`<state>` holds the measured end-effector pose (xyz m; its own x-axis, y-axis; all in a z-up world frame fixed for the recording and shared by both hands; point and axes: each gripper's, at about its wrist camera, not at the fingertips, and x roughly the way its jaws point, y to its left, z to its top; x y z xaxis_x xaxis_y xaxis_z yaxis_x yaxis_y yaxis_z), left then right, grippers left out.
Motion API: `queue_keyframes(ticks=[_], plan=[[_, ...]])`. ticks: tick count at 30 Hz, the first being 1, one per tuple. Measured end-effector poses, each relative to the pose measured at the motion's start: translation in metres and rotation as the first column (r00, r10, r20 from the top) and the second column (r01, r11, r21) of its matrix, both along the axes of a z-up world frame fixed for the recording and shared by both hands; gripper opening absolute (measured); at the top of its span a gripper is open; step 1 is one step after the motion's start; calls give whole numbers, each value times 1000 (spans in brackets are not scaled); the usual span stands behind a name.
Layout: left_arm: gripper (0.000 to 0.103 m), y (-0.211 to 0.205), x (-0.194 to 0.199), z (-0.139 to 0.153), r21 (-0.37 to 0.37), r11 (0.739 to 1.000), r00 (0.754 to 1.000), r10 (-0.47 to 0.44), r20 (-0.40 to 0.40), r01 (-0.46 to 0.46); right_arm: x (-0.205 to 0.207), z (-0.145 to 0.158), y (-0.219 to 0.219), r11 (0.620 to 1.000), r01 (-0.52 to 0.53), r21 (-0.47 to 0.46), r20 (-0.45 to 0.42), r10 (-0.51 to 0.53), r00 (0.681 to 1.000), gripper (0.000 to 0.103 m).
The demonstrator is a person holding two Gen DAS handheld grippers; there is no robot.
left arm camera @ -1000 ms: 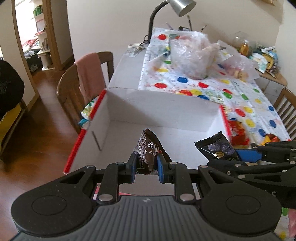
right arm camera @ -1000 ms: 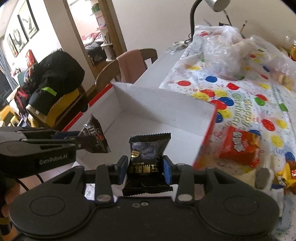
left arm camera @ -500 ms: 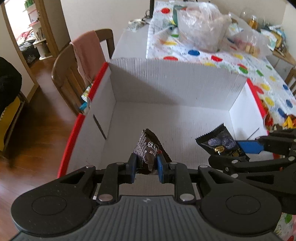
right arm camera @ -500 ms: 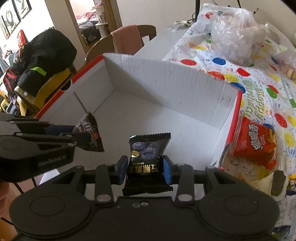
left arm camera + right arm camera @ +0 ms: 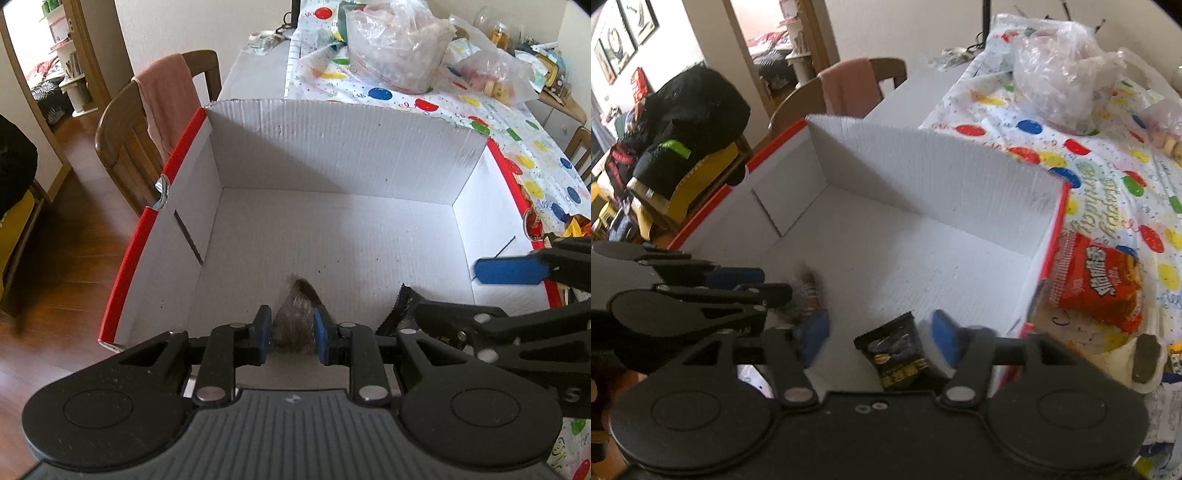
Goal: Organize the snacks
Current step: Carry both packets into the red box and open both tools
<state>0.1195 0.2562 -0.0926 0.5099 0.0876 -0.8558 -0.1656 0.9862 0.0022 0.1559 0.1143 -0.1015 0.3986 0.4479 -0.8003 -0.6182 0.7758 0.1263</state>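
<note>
White cardboard box (image 5: 343, 155) receives two snacks.
Right tongs (image 5: 877, 338) have sprung apart, dropping the black packet (image 5: 899, 349) inside the box; left tongs (image 5: 290, 334) loosen around the blurred brown packet (image 5: 295, 319).

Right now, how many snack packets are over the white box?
2. A brown packet, blurred, is between the left tongs. A black packet leans against one finger of the open right tongs. The tongs may hide more inside the white box.
</note>
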Motion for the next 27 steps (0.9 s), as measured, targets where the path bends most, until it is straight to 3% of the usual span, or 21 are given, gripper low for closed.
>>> queue_keyframes(ticks=[3,6,7,14,18,27], plan=[[33,-1,-4,4,1,1000,1000,0,17,0,-1,6,-10,999,18,27,-8,-17,1000,69],[63,-1,-10,9,-7,1000,999,7,44,-6,-4,15,-20,998,31,55,-1,-31,1000,73],[65,-2,-13,13,-11,1000,998,7,61,-6,-5,17,-23,998,35,61,3,-35,999,75],[68,-16,-26,36,-35,999,992,-12,124,16,-15,37,-49,991,56,125,31,-60,998,83],[78,-27,-35,51,-48,999,982,-13,191,23,-23,50,-65,987,64,148,70,-75,995,95],[84,-69,-39,73,-97,993,962,-43,271,72,-34,72,-124,975,110,193,112,-133,985,103]])
